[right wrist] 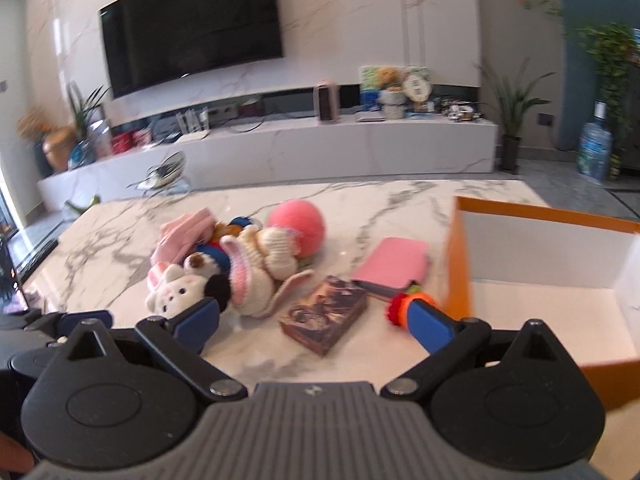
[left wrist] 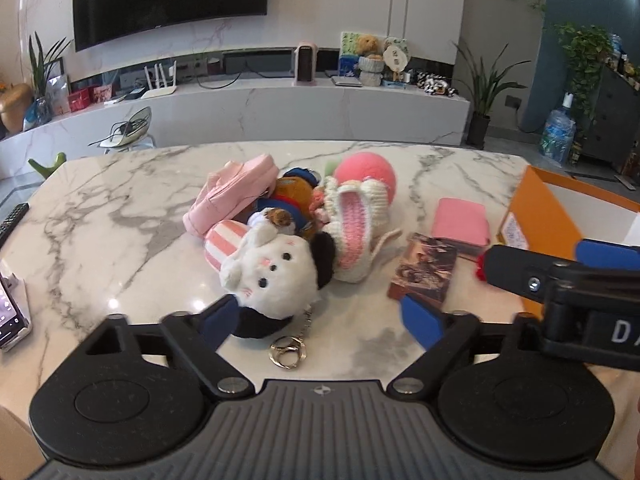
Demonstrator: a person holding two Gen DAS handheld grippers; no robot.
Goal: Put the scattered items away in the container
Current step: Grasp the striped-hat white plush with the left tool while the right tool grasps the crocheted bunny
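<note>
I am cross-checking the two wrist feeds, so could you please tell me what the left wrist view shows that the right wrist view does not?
Only the left wrist view shows the silver metal keyring clasp by the white plush rabbit, the phone at the left edge and the right gripper reaching in. Only the right wrist view shows the white inside of the orange cardboard box, with nothing in it, and the small red-and-orange toy. Both show the pink ball, the flat pink pouch, the dark picture card box and an open left gripper.
</note>
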